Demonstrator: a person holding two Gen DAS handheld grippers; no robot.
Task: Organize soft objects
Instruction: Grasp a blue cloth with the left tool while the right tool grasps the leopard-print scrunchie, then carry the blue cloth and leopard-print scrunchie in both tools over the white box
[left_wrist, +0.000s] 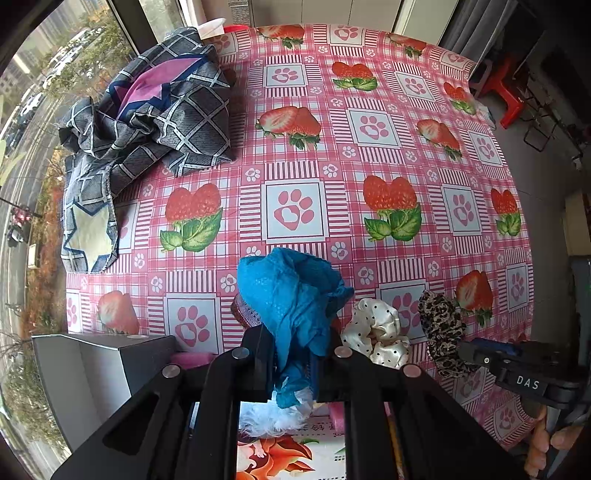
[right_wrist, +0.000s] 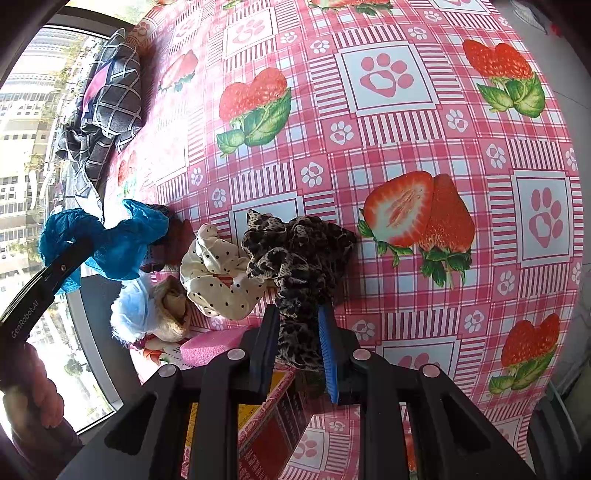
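With both jaws clamped on fabric, the pick-up step looks in hand: the left gripper (left_wrist: 295, 363) holds the blue scrunchie (left_wrist: 291, 291), lifted off the surface (left_wrist: 388, 162), and the right gripper (right_wrist: 299, 347) pinches the leopard scrunchie (right_wrist: 295, 254) at the near edge. Between them lies the polka-dot scrunchie (right_wrist: 218, 280). Next, each probably needs carrying to a container; the grey box (left_wrist: 74, 373) at near left shows nothing inside.
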